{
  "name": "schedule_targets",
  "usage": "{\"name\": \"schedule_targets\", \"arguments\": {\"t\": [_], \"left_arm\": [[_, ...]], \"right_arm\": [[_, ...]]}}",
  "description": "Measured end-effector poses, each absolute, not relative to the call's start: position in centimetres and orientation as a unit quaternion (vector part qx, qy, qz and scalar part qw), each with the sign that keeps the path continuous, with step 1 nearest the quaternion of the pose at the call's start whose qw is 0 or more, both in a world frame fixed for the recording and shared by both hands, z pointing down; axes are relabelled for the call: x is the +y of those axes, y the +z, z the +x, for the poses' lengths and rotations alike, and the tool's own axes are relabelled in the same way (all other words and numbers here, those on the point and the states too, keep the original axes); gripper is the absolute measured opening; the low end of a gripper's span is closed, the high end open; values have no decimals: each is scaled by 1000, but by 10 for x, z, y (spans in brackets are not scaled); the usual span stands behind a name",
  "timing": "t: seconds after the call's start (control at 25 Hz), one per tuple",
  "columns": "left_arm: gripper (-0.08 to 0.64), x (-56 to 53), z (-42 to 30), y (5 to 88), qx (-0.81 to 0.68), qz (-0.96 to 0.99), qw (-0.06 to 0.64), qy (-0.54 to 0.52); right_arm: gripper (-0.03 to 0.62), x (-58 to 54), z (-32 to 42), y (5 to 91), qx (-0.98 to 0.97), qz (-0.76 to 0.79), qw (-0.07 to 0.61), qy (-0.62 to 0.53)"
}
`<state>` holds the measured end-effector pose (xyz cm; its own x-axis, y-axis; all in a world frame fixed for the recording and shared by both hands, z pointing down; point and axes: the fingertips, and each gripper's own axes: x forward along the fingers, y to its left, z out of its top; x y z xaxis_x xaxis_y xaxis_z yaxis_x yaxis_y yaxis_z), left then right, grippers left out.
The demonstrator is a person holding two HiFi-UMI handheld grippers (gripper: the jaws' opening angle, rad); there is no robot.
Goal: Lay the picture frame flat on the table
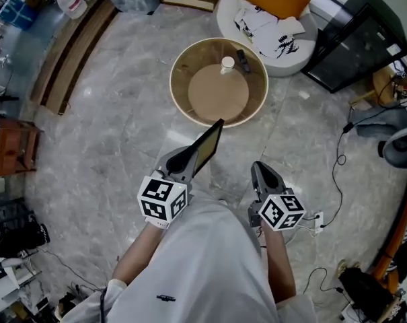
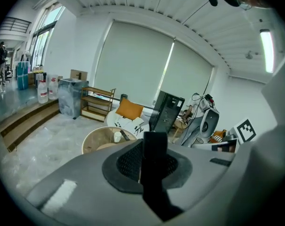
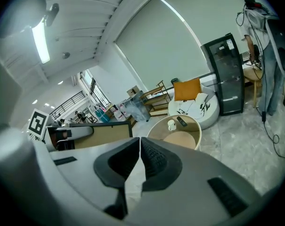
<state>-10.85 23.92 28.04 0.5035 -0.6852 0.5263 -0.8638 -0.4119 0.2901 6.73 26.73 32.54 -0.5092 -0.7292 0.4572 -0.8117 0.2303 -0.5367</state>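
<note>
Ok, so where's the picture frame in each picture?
Head view: picture frame in the middle, held by the left gripper, just below the round table.
Left gripper view: picture frame bottom middle, a black edge between the jaws.
Right gripper view: picture frame left of middle, looking tan.
Shared landmark: the round table with the white cup.
</note>
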Motion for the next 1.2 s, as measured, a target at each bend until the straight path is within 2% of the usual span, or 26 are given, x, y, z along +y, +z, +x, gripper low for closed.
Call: {"name": "schedule_targets", "arguments": {"t": [0.32, 0.64, 0.8, 1.0, 1.2], "left_arm": [[28, 96, -125, 291, -430, 828, 311, 181], [28, -1, -139, 291, -412, 835, 312, 188], [28, -20, -127, 296, -416, 831, 317, 191], [28, -29, -102, 308, -413, 828, 321, 204], [28, -39, -76, 303, -419, 825, 322, 203]], "right_arm": [[5, 127, 25, 328, -780, 479, 90, 392], [5, 36, 16, 329, -764, 493, 104, 402], [5, 20, 34, 337, -764, 491, 108, 405], [5, 3, 56, 345, -778, 484, 147, 373], [5, -15, 71, 340, -791, 466, 146, 368]]}}
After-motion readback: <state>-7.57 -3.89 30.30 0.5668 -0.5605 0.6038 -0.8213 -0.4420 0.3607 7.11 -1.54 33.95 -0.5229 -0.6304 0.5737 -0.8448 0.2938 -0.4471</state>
